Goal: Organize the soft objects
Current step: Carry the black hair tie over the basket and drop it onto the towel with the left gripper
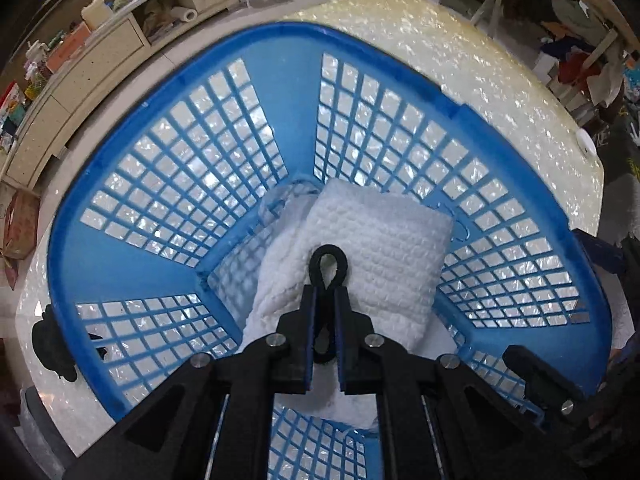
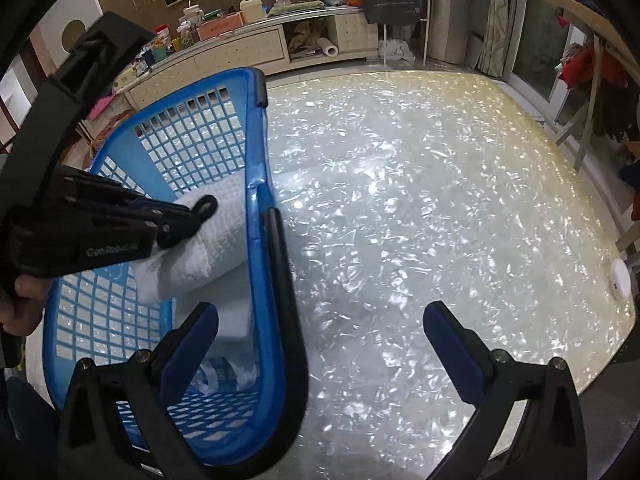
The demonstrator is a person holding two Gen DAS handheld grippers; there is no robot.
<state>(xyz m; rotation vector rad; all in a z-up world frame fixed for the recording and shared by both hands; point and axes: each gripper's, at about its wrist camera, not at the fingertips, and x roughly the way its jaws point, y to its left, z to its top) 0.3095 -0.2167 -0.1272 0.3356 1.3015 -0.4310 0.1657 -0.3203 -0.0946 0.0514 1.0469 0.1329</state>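
Towel (image 1: 384,256) is in the blue basket (image 1: 304,44), folded, sitting on the mesh floor toward the far corner where the two far walls meet. From the left wrist, the left gripper (image 1: 326,280) points steeply down right over it with jaws pinched together. I can't tell if any fabric is caught between the tips or if they're just pressing on top. My guess is it's lowering the towel in or tucking it flat so it sits neat. A second white piece (image 1: 276,260) lies under it on the left.

From the right wrist, the right gripper (image 2: 320,332) hangs wide open and empty, straddling the basket's near rim and black handle (image 2: 284,280), one finger inside the basket, the other over the tabletop (image 2: 420,200). Probably just waiting. The tabletop is bare apart from a small white disc (image 2: 620,280) at the right edge. The basket walls and that handle are what crowd any reach in.
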